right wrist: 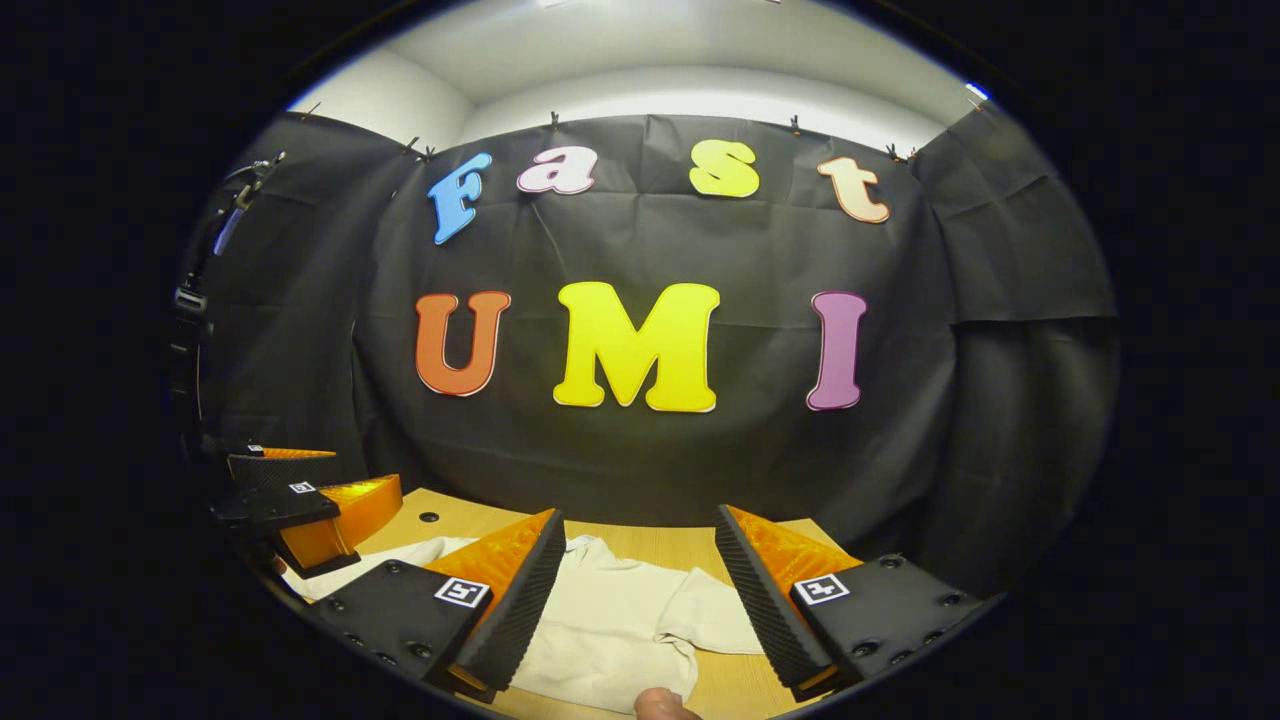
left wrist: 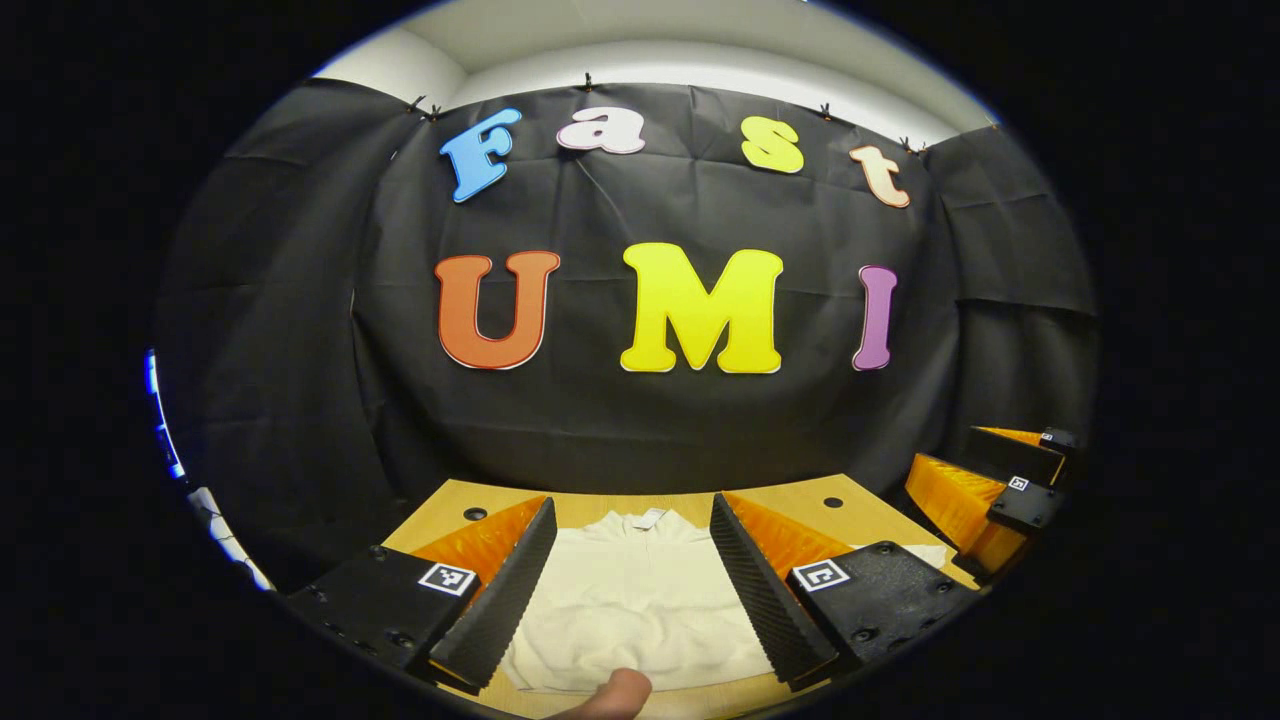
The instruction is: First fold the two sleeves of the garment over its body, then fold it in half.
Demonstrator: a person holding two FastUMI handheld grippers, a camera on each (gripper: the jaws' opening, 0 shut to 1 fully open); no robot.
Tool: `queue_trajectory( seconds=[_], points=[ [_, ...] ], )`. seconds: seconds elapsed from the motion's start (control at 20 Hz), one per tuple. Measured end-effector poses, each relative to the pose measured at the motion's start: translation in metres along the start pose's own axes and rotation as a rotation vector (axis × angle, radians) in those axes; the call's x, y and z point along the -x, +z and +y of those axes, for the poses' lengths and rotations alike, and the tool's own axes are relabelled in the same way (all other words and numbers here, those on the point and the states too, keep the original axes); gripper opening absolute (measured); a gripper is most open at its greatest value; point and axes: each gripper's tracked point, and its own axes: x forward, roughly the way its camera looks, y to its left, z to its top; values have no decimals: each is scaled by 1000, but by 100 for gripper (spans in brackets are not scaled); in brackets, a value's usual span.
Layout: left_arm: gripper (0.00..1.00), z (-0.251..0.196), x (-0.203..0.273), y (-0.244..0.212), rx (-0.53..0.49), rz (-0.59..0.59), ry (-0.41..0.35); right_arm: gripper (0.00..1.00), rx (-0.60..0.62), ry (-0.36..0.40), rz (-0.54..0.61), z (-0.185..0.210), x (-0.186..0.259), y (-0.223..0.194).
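Left gripper view | cream soft knit garment (left wrist: 640, 590) flat on pale wooden desk (left wrist: 790, 500) | sleeve (right wrist: 715, 618) lying out sideways (unfolded) | both jaws wide, holding nothing

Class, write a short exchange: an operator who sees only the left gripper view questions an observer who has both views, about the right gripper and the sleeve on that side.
Operator: My view catches just part of the right gripper. Are its fingers open?
Observer: Yes. The right gripper has its fingers wide apart, gripping nothing.
Operator: Where is the sleeve on that side?
Observer: The sleeve lies out on the table, low between those fingers, and appears not yet folded over the body.
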Motion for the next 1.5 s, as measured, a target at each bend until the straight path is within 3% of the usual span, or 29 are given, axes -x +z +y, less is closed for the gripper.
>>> queue_trajectory(
  seconds=[0.4,0.8,1.0,1.2,1.5],
  points=[
    [99,-6,-3,-4,-9,-2,-13,94,1,5,10,-6,-4,-4],
    [99,-20,-10,-10,-11,13,-23,94,-4,-51,27,-49,-10,-14],
    [99,-38,-11,-8,-11,2,-36,92,14,-135,49,-115,-30,-30],
    [98,-52,-15,-10,-4,9,6,94,72,-231,84,-206,-56,-52],
    [99,-79,-14,-18,-7,33,66,94,84,-324,283,-327,-85,-152]
  ],
)
